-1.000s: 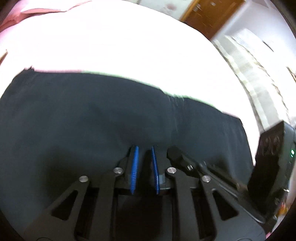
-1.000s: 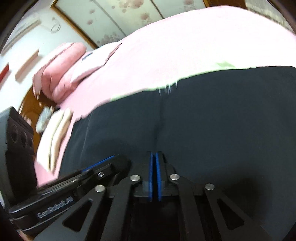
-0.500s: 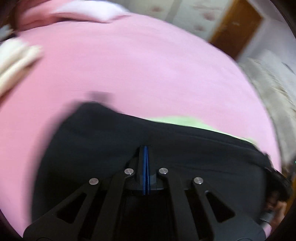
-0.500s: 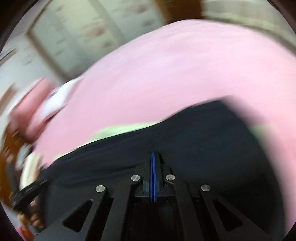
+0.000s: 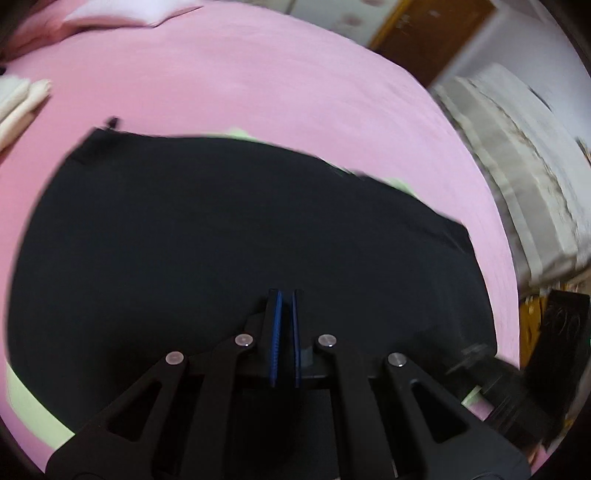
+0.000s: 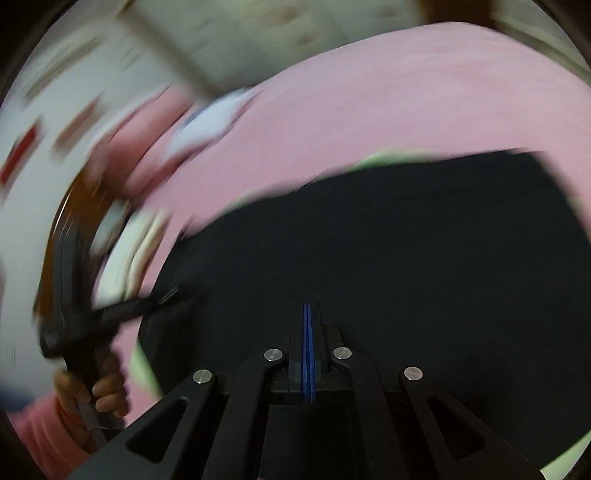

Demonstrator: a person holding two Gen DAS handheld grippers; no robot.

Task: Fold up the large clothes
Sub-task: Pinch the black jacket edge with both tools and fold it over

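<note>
We have both claws pinched narrow on the near edge of the black garment (image 5: 229, 236), which lies spread across the pink bed (image 5: 295, 92): the left claw (image 5: 285, 321) and the right claw (image 6: 307, 332) each grip black cloth. We judge the fold is under way; next we need both edges carried evenly across to the far hem.

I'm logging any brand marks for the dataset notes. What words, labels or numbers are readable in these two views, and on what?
None can be read.
The black garment and pink bedsheet show no print.
The wall panels in the right wrist view are too blurred.
</note>
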